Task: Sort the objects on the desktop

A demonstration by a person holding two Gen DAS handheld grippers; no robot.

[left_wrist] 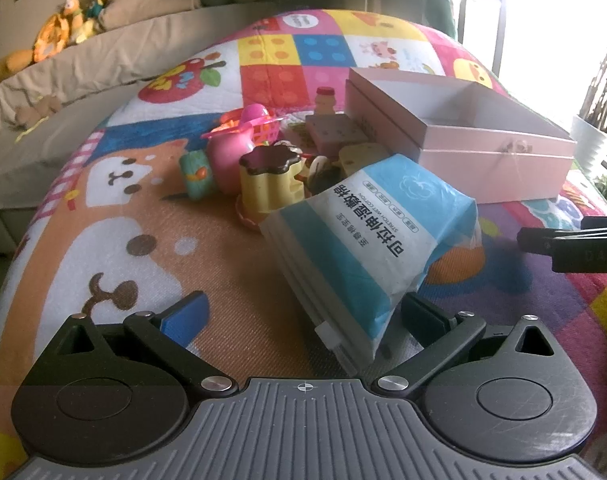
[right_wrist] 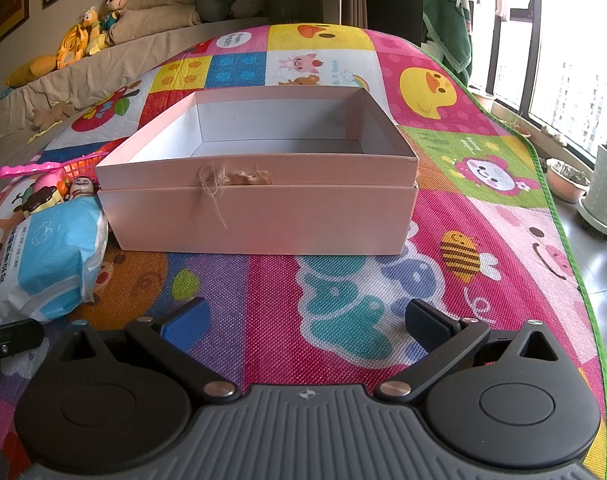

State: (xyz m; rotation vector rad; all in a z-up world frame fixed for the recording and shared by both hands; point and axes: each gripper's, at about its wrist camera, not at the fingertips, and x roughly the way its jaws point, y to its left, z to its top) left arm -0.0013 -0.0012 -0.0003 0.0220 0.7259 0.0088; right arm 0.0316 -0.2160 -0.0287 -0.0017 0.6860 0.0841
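Observation:
A blue and white pack of wet tissues [left_wrist: 367, 240] lies on the play mat, its near corner between the wide-open fingers of my left gripper [left_wrist: 303, 320]; the right pad [left_wrist: 423, 316] is next to the pack, the blue left pad [left_wrist: 183, 316] is well apart from it. Behind it is a heap of small toys: a yellow cup with a brown lid [left_wrist: 269, 180], a pink pot [left_wrist: 231, 156], a green piece [left_wrist: 195, 172]. An open pink box [right_wrist: 259, 208] stands empty ahead of my right gripper [right_wrist: 303, 320], which is open and empty. The pack also shows in the right wrist view [right_wrist: 47, 260].
The colourful play mat [right_wrist: 463, 280] covers the floor. The right gripper's tip [left_wrist: 563, 244] shows at the right edge of the left wrist view. A beige sofa with plush toys [right_wrist: 87, 36] is behind. Plant pots [right_wrist: 571, 180] stand by the window at right.

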